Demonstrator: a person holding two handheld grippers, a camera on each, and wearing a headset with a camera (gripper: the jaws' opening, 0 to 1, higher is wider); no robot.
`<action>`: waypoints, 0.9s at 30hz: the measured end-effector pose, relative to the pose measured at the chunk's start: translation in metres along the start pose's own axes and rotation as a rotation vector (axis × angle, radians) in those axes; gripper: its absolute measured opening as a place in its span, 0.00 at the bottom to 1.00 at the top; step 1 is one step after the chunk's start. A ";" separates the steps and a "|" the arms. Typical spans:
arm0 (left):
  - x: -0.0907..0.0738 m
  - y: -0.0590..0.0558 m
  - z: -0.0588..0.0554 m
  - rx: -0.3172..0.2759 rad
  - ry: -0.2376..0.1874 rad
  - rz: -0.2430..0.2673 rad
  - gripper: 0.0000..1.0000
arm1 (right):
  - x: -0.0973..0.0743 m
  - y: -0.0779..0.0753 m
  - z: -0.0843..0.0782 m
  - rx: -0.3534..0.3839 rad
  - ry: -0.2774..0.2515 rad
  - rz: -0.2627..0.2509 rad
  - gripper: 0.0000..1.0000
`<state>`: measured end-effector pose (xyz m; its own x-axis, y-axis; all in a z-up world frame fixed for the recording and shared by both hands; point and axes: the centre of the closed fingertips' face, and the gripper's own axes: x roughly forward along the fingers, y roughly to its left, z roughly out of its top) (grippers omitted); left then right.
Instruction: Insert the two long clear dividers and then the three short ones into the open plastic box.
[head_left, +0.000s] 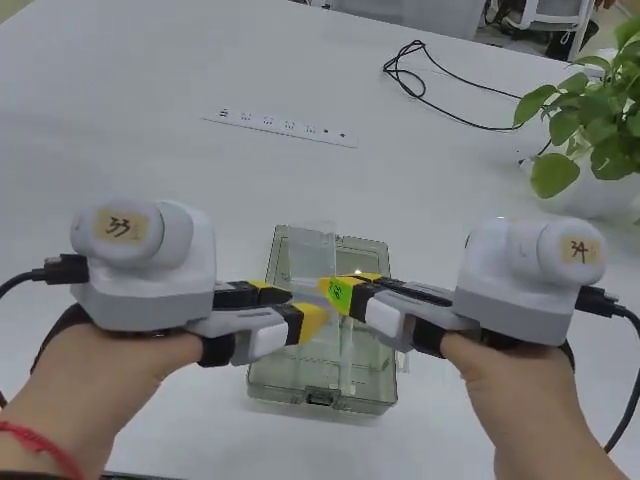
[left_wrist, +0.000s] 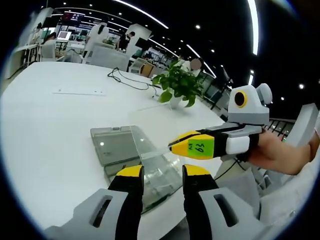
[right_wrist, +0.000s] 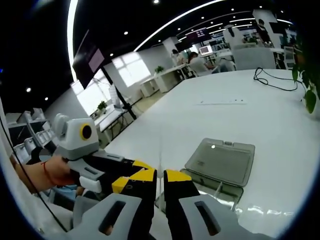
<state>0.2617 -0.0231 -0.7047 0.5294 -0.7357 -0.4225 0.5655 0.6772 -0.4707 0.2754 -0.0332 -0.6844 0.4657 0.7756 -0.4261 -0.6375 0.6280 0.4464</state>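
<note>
Close to the near edge of the table (head_left: 150, 120), the open plastic box (head_left: 262, 372) sits with its lid (head_left: 300, 258) laid back flat on the far side, and both grippers meet just above it. The right gripper (right_wrist: 160, 176) has its jaws pinched almost together on a long clear divider (left_wrist: 152, 131). It holds the sheet upright with an edge down over the box, probably so the sheet can drop straight into its slots. The left gripper (left_wrist: 164, 172) comes in from the opposite side with its jaws a moderate gap apart, gripping nothing that I can make out; it looks placed to steady the sheet's free end. Whether any divider is already seated is hard to tell through the clear plastic. Farther out, mid-table, lies a power strip (head_left: 280, 125), and toward the far right corner a black cable (head_left: 440, 85) and a potted plant (head_left: 590, 110).
</note>
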 end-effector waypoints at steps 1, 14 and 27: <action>0.000 0.000 0.000 0.014 0.001 -0.003 0.29 | 0.000 0.000 0.000 0.002 0.002 -0.001 0.07; -0.014 0.007 -0.007 0.089 0.016 -0.028 0.42 | -0.003 -0.008 0.009 0.060 -0.011 -0.037 0.07; -0.034 0.025 -0.017 0.161 0.046 -0.044 0.59 | -0.002 -0.012 0.014 0.137 -0.002 -0.082 0.07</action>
<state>0.2466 0.0187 -0.7149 0.4747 -0.7617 -0.4411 0.6835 0.6347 -0.3605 0.2906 -0.0414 -0.6783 0.5143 0.7215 -0.4636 -0.5078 0.6918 0.5133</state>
